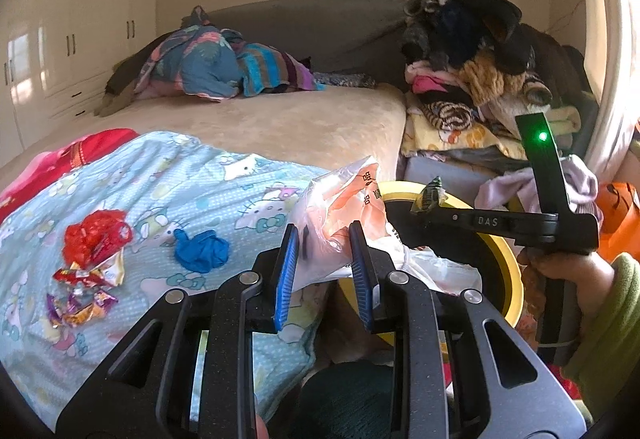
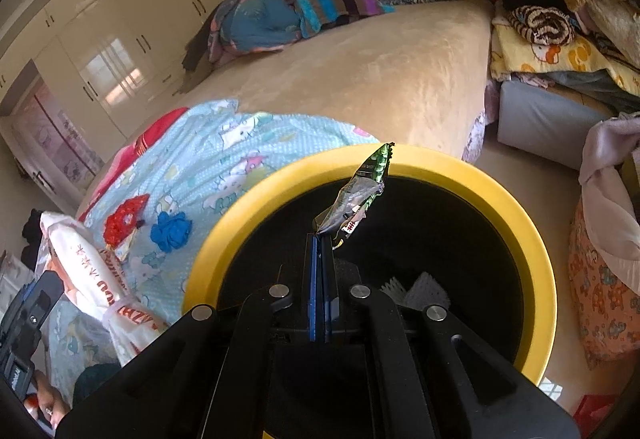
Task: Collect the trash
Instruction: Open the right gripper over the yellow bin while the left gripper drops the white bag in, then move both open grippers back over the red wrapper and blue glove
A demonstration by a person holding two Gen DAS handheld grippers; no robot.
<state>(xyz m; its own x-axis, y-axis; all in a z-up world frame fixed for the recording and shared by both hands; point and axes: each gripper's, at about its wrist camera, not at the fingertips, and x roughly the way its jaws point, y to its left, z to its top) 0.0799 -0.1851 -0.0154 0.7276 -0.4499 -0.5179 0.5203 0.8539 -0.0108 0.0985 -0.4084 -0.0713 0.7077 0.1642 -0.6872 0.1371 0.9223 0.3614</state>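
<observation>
My right gripper (image 2: 320, 239) is shut on a green and silver wrapper (image 2: 356, 195) and holds it over the open mouth of the yellow-rimmed black bin (image 2: 520, 223). In the left wrist view the same wrapper (image 1: 429, 195) hangs from the right gripper (image 1: 420, 210) above the bin (image 1: 508, 263). My left gripper (image 1: 326, 239) holds a crumpled white and orange plastic bag (image 1: 340, 215) between its blue pads, beside the bin. On the blue cartoon sheet (image 1: 160, 175) lie a red wrapper (image 1: 96, 235), a blue glove (image 1: 202, 249) and several small candy wrappers (image 1: 84, 299).
A beige bed (image 1: 280, 119) carries a pile of colourful clothes (image 1: 224, 63) at its far end. Stacked clothes and a dark plush toy (image 1: 472, 35) stand at the right. White wardrobes (image 1: 80, 19) line the left wall. White paper (image 2: 424, 289) lies inside the bin.
</observation>
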